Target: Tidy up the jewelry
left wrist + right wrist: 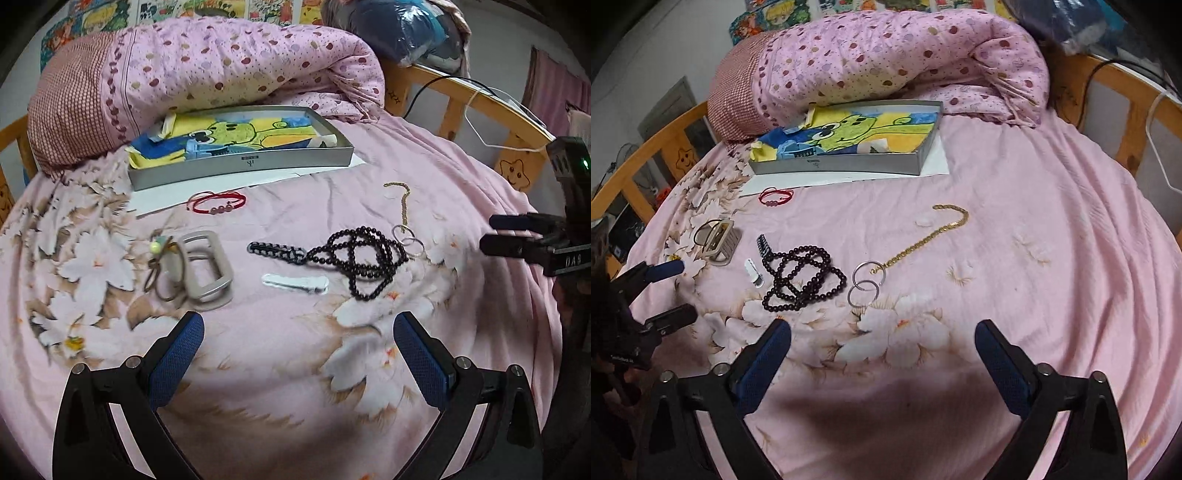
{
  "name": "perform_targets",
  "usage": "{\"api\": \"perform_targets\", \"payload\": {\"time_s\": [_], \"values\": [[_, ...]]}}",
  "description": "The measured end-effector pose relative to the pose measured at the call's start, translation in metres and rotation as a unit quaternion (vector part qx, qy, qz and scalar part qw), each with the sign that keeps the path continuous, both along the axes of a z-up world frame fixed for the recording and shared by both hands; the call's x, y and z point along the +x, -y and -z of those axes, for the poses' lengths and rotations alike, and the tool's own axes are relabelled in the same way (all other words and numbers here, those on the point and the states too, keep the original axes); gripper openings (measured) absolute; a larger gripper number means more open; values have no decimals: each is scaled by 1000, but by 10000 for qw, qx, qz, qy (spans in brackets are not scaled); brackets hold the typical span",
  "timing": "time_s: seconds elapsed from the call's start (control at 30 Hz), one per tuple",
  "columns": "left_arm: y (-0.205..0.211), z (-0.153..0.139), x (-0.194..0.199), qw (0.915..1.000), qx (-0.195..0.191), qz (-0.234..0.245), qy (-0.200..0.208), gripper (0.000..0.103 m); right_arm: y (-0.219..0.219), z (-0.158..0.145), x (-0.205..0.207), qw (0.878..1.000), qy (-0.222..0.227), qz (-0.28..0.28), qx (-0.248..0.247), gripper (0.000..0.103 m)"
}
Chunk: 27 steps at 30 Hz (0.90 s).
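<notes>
Left wrist view: left tongs (298,334) spread, empty, above the bed (266,369). Right tongs (882,341) also spread, empty. Beads (803,280), rings (866,282), chain (934,232) lie on it; box (846,162) behind.

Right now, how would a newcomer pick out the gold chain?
Start at the grey box by the rolled quilt, then come nearer across the pink sheet. The gold chain runs to two silver rings, the only yellow-metal strand.
</notes>
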<state>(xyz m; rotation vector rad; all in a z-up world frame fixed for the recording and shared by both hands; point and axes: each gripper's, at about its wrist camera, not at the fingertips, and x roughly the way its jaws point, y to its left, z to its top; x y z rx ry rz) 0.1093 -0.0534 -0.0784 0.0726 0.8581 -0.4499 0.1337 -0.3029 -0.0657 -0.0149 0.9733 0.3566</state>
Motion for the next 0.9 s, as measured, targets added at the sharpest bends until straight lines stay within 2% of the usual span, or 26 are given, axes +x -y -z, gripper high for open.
{"api": "perform_targets", "payload": {"time_s": [0.07,0.2,0.27,0.4,0.53,0.63,0.9], "values": [[4,2,8,9999,-56,-50,-68,95,-2,5,8,10000,-19,-86,28,80],[11,6,21,9998,-80,-113,-157,84,-6,17,22,9998,-101,-173,92,63],[14,10,29,9995,-65,-213,-236,80,-9,24,29,9996,-168,-219,74,50],[16,19,41,9980,-102,-445,-448,70,-13,34,33,9994,-236,-257,73,47],[16,26,51,9962,-166,-540,-657,70,-15,40,38,9993,-238,-275,66,47],[19,32,55,9956,-18,-581,-736,69,-19,46,41,9992,-276,-297,47,47],[14,38,54,9939,257,-878,-617,39,-23,49,40,9991,-227,-364,-25,43]]}}
